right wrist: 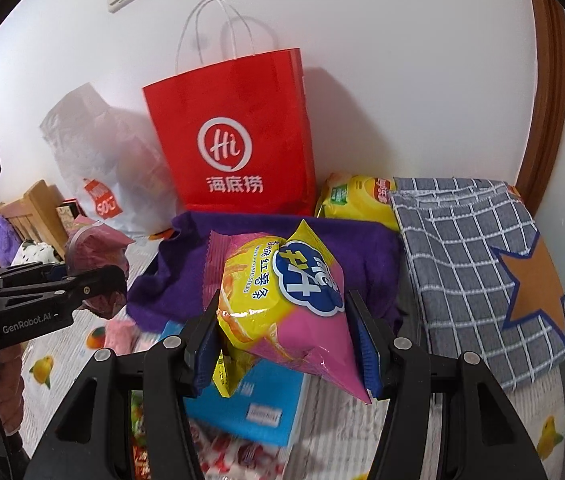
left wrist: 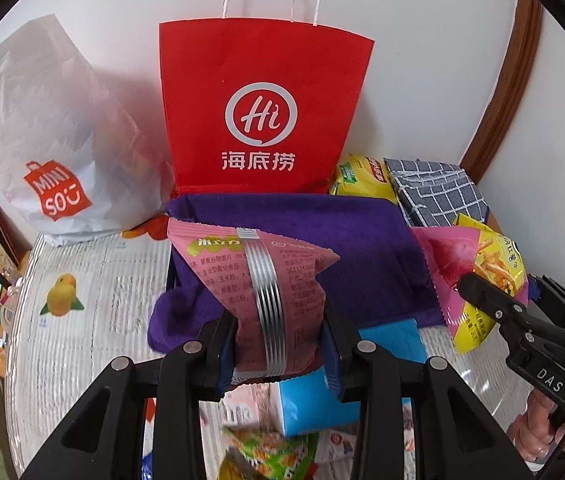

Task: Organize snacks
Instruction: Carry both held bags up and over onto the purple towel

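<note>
**A:** Where are the snacks, and which way do they lie from the jaws?

**B:** Each is already held. The left gripper [left wrist: 278, 354] has its jaws narrow, clamped on a pink snack bag [left wrist: 258, 280] standing upright, its long axis pointing away from the camera. The right gripper [right wrist: 288, 346] grips a yellow-and-pink sweet potato stick bag [right wrist: 282, 292], tilted.

**A:** And the destination?

**B:** Probably the purple-lined box [left wrist: 362, 236] (partly hidden), directly ahead of both, towards the surface's far edge, before the red paper bag [left wrist: 262, 112]. The left hand seems slightly nearer.
</note>
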The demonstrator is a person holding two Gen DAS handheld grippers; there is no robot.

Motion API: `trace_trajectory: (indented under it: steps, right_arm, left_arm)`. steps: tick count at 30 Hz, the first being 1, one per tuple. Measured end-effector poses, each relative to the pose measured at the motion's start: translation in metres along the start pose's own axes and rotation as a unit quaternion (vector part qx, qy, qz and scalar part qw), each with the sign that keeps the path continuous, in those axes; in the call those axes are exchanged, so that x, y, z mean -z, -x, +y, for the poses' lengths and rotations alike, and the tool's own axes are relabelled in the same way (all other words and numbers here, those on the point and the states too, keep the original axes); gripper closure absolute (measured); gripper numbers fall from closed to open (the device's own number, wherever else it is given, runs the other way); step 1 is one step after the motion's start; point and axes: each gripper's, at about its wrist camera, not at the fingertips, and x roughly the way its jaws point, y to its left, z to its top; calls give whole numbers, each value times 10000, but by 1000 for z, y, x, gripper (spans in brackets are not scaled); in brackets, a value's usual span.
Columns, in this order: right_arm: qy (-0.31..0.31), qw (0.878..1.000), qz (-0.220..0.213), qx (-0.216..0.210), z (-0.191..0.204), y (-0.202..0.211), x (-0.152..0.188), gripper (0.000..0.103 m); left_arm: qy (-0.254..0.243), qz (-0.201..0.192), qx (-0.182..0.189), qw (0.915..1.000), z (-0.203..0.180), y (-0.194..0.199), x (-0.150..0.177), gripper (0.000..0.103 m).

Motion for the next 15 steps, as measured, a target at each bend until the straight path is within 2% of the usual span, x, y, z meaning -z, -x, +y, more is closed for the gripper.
trace_trajectory:
  steps: [15]
  right_arm:
    - [30, 9998, 177, 39, -23, -70, -22, 46]
  left_arm:
    - [-56, 147, -335, 9993, 11, -68, -31, 69]
